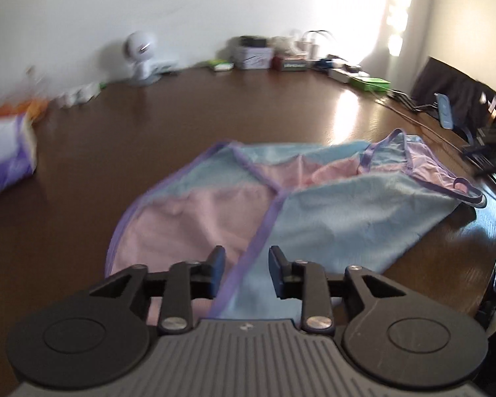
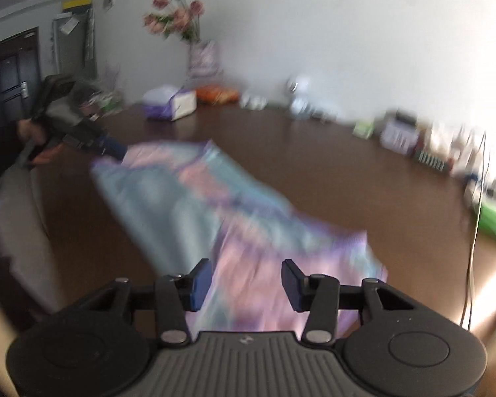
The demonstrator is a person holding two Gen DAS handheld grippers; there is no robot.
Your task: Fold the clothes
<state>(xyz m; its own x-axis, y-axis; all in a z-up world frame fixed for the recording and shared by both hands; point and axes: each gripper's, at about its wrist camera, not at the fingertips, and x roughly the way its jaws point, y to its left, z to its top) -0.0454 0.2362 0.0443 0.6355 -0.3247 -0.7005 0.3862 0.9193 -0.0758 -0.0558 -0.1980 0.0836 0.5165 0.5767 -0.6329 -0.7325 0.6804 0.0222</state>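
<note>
Item: pink-and-light-blue patchwork garment with purple binding (image 1: 281, 205), spread flat on a dark brown wooden table (image 1: 148, 125). Left gripper (image 1: 246, 266): black linkage body, blue-padded fingers (image 1: 217, 261) parted, nothing between them; the garment's near hem runs beneath and between the pads, a purple binding strip passing diagonally through the gap, pink panel ahead of the left finger, blue panel ahead of the right finger; contact with the cloth cannot be told. Seen from the right wrist view, the same gripper (image 2: 117, 152) is carried in a person's hand (image 2: 33, 135) at the garment's far corner, and its tip meets the cloth edge there. Right gripper (image 2: 246, 284): same build, blue pads (image 2: 201, 283) spread apart, empty; the garment (image 2: 215, 218), blurred in this view, extends forward from under the pads, its pink-purple end lying between and just beyond the two fingers. Beyond the fingers, along the wall: white-and-purple tissue pack (image 1: 6, 152), white round-headed desk device (image 1: 139, 56), vase of pink artificial flowers (image 2: 182, 20).
</note>
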